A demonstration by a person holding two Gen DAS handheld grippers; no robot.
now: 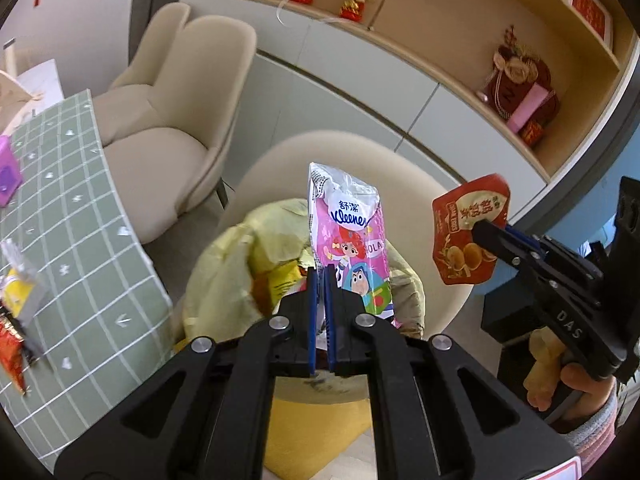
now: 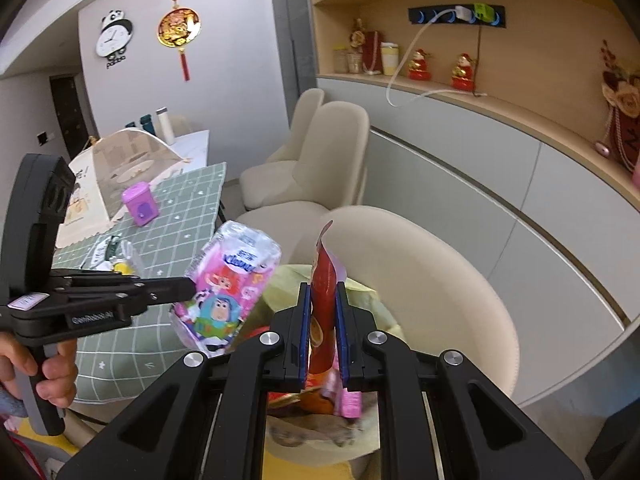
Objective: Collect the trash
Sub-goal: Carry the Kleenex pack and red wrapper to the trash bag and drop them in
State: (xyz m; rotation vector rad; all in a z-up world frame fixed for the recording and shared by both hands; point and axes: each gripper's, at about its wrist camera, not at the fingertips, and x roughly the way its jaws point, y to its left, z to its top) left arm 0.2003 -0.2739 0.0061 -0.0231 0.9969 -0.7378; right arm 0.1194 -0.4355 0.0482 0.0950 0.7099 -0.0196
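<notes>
My left gripper (image 1: 320,280) is shut on a pink Kleenex tissue pack (image 1: 352,236) with cartoon figures, held upright over a bin lined with a pale yellow bag (image 1: 232,276). The bin sits on a cream chair and holds yellow and red wrappers. My right gripper (image 2: 322,300) is shut on a red snack pouch (image 2: 322,276), seen edge-on above the same yellow bag (image 2: 368,300). In the left wrist view the red snack pouch (image 1: 468,232) hangs to the right of the bin. The tissue pack (image 2: 224,292) shows left of the pouch in the right wrist view.
A table with a green checked cloth (image 1: 80,208) stands to the left, with wrappers (image 1: 16,304) and a purple box (image 2: 140,202) on it. Cream chairs (image 1: 168,120) stand behind. A cabinet with shelves (image 2: 500,160) runs along the right wall.
</notes>
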